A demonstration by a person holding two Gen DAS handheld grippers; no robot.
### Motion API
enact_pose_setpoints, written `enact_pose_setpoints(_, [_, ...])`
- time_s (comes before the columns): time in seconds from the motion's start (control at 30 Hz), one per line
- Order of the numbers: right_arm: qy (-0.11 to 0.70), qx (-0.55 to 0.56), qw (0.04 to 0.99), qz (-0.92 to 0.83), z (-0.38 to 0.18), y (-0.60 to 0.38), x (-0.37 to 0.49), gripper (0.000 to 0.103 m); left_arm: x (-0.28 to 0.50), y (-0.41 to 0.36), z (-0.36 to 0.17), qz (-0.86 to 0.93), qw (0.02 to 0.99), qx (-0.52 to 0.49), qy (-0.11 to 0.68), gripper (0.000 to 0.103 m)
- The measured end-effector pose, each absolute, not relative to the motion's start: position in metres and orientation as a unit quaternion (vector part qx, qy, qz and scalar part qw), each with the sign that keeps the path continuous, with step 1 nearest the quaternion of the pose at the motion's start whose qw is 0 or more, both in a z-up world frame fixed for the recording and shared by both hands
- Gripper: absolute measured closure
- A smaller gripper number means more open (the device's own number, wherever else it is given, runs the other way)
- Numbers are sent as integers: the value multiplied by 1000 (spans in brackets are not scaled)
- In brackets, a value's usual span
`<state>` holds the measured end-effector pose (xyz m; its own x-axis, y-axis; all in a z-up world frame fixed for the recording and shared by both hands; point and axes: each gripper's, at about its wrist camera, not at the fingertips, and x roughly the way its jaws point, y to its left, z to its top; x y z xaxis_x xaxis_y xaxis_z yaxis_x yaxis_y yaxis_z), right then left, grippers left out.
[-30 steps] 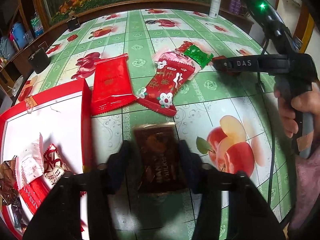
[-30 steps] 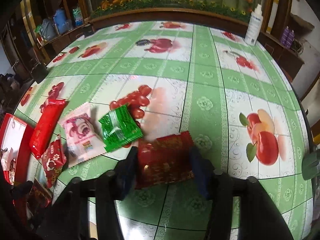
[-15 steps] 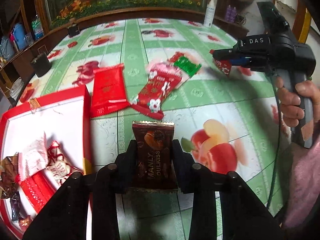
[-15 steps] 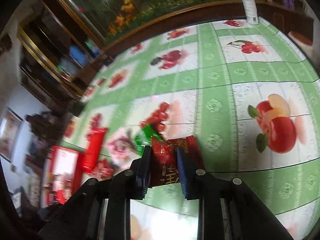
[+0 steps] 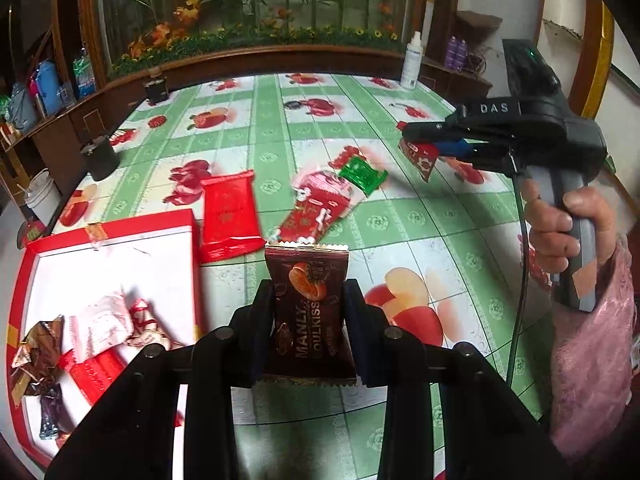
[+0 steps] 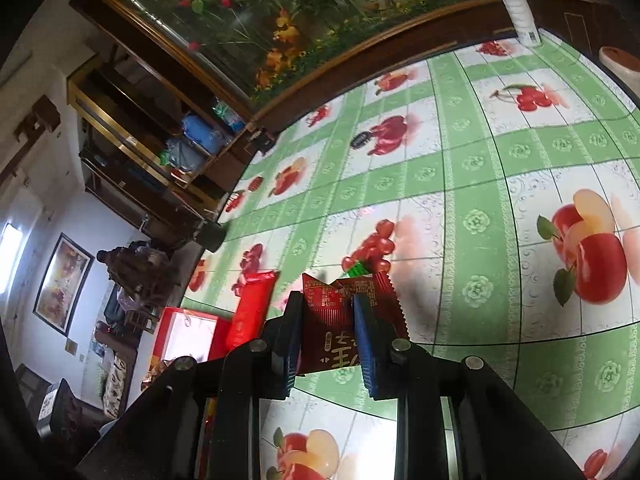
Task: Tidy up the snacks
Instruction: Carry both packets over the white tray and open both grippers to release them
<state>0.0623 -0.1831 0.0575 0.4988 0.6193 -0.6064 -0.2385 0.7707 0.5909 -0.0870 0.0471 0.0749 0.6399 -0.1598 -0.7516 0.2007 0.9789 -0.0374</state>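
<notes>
My left gripper (image 5: 309, 300) is shut on a dark brown Manly Soulkiss snack packet (image 5: 309, 304), held above the table beside the red box (image 5: 192, 264). My right gripper (image 6: 326, 312) is shut on a dark red snack packet (image 6: 334, 332), lifted and tilted above the table; the same gripper (image 5: 404, 136) and its packet (image 5: 422, 158) show at the right of the left wrist view. On the table lie a bright red packet (image 5: 228, 212), a red flowered packet (image 5: 312, 216), a pink packet (image 5: 320, 184) and a green packet (image 5: 362, 172).
The red box's white inside holds several wrapped snacks (image 5: 92, 332) at its near left. A white bottle (image 5: 412, 62) stands at the far table edge. A dark cup (image 5: 100, 156) and a white cup (image 5: 42, 196) stand by the left edge.
Both grippers have closed on their packets and lifted them off the table. The right gripper has risen and turned left toward the box.
</notes>
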Motion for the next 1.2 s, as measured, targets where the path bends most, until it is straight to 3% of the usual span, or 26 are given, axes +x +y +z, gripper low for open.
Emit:
enact_pose_setpoints(0.63, [406, 204, 837, 306, 63, -144, 50, 78, -114, 104, 91, -56, 920, -13, 389, 71])
enact_pose_setpoints(1.0, [373, 203, 793, 438, 68, -40, 9, 78, -129, 176, 92, 18, 926, -46, 373, 71])
enact_pose_setpoints(1.2, [343, 147, 795, 478, 73, 34, -29, 78, -133, 208, 88, 61, 928, -49, 365, 71])
